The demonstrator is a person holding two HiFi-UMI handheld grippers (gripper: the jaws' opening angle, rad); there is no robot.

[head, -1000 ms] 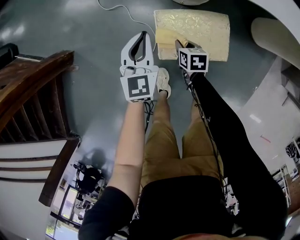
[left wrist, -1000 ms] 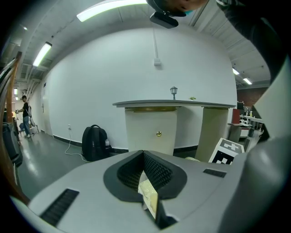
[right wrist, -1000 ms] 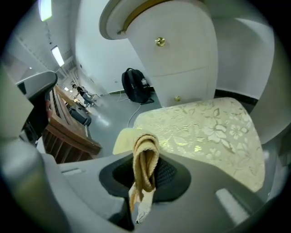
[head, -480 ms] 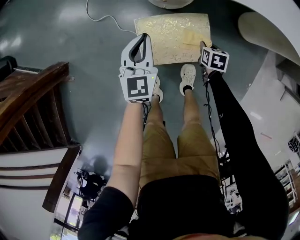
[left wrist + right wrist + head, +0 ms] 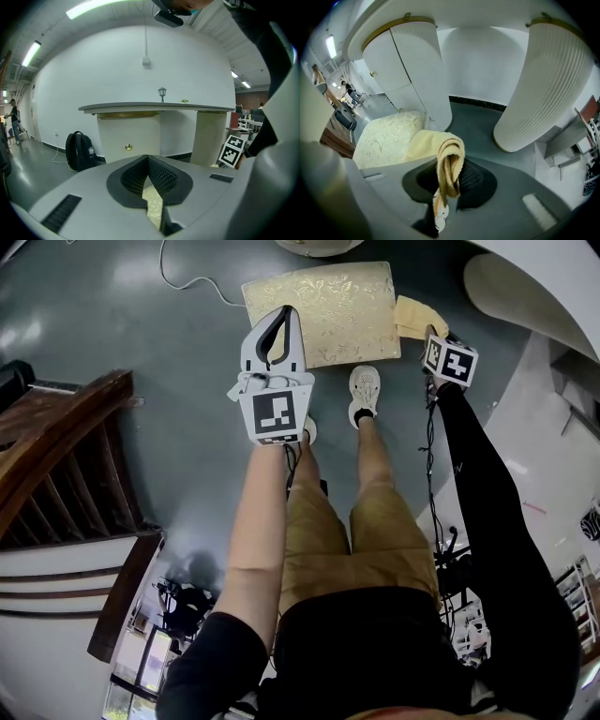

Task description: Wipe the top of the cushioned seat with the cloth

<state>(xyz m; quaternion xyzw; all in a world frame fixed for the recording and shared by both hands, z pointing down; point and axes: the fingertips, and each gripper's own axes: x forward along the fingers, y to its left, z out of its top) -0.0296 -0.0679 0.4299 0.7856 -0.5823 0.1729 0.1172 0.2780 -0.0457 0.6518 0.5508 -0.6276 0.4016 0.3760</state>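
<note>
Head view: cushioned seat sits on the floor ahead, yellow cloth just beside its right edge, hanging from my right gripper. Left gripper view: left gripper clenched, nothing in it. Right gripper view: jaws pinch a bunched fold. The cloth looks soft, light and limp, so I judge a deep bite best.

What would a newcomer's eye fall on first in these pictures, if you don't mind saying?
Probably the gold-patterned cushioned seat on the grey floor, at the top of the head view. Next comes the yellow cloth pinched in the right hand-held gripper, trailing toward the seat's right edge. The left hand-held gripper hangs above the seat's left part, jaws together and empty.
</note>
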